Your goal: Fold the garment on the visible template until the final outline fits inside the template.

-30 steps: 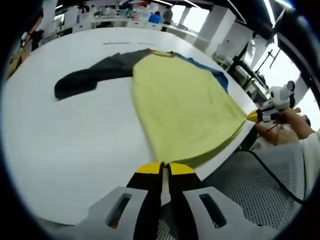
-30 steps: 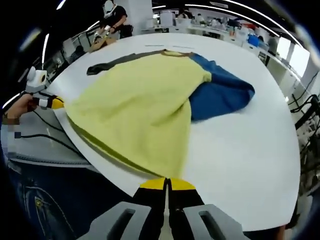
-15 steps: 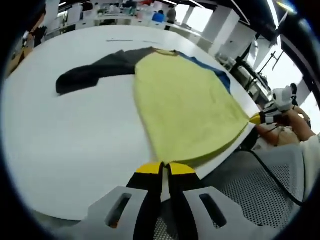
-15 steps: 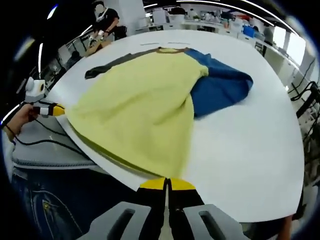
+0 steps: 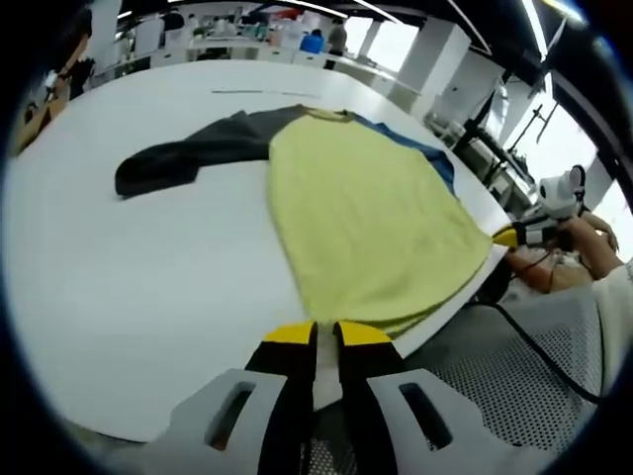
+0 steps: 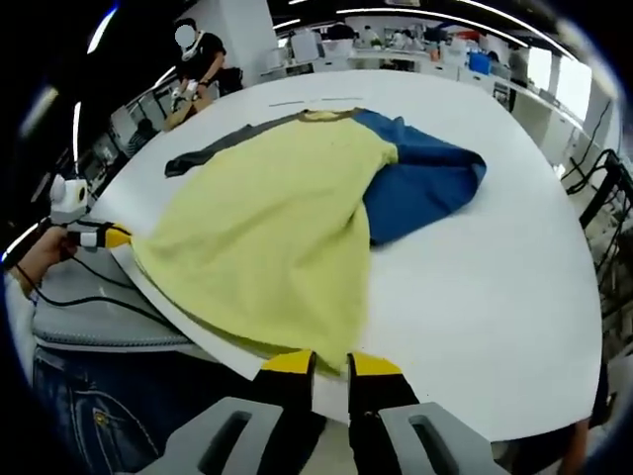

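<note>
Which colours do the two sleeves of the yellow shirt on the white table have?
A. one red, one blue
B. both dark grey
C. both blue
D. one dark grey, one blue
D: the yellow cloth shirt on the white table has a dark grey sleeve on one side and a blue sleeve on the other.

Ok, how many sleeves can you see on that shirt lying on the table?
2. A dark grey sleeve stretches out from the yellow body on one side, and a blue sleeve spreads out on the opposite side, both flat on the white table.
</note>
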Motion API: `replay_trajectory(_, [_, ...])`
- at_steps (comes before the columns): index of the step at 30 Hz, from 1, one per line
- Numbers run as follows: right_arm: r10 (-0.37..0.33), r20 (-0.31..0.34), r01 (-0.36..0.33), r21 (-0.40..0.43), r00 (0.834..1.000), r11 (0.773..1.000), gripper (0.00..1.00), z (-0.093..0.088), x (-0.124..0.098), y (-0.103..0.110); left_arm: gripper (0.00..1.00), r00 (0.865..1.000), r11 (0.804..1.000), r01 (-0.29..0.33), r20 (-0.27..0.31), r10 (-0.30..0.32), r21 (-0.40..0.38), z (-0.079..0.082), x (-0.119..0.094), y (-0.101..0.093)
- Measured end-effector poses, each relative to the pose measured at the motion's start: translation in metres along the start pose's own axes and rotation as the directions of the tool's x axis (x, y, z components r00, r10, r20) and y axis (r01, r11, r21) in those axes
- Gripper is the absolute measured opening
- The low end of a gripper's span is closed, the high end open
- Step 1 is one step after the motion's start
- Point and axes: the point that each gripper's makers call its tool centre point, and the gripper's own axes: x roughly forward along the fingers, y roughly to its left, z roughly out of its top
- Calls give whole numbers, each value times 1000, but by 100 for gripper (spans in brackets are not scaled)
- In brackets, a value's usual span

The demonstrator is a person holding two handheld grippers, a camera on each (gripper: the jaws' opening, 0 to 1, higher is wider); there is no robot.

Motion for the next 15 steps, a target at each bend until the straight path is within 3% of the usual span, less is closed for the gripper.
replay_trajectory(9, [6, 112, -12, 47, 994, 999, 32, 22, -7, -9, 27, 993, 1000, 20, 119, -19, -12, 21, -10, 4])
replay_trajectory(15, [-21, 187, 7, 77, 982, 997, 43, 40, -10, -23, 52, 975, 1000, 26, 223, -25, 0, 42, -19, 3])
